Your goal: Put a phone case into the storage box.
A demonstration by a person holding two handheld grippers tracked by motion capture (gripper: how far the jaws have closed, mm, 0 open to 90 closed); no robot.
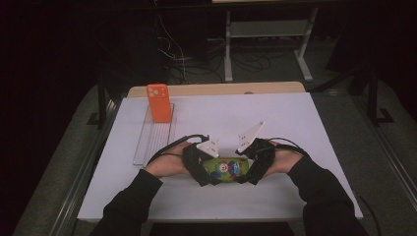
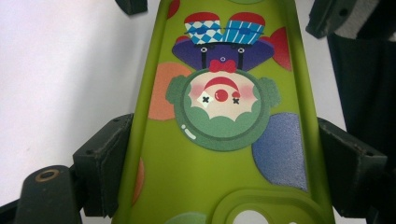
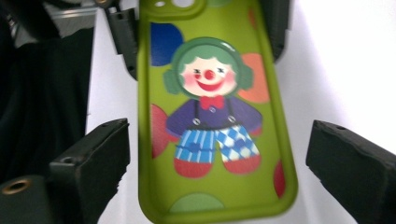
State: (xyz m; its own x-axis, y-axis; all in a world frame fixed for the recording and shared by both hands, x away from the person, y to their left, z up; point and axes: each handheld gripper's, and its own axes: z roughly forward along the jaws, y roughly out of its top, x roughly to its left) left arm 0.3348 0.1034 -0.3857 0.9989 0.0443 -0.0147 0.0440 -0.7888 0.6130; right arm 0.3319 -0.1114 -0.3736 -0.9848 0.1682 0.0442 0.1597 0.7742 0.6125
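Observation:
A green phone case (image 1: 226, 168) printed with a clown lies flat on the white table top (image 1: 275, 118), between my two hands. My left gripper (image 1: 210, 171) is shut on the camera-hole end of the green phone case (image 2: 219, 182), its black pads (image 2: 109, 163) pressing both long edges. My right gripper (image 1: 244, 170) stands open around the other end. In the right gripper view the case (image 3: 215, 191) lies between the pads (image 3: 95, 163) with a white gap on each side.
An orange phone (image 1: 159, 102) stands upright at the far end of a clear ribbed rack (image 1: 147, 142) on the left of the table. A wooden board edge (image 1: 216, 89) runs along the back. Bare white surface lies to the right and behind the hands.

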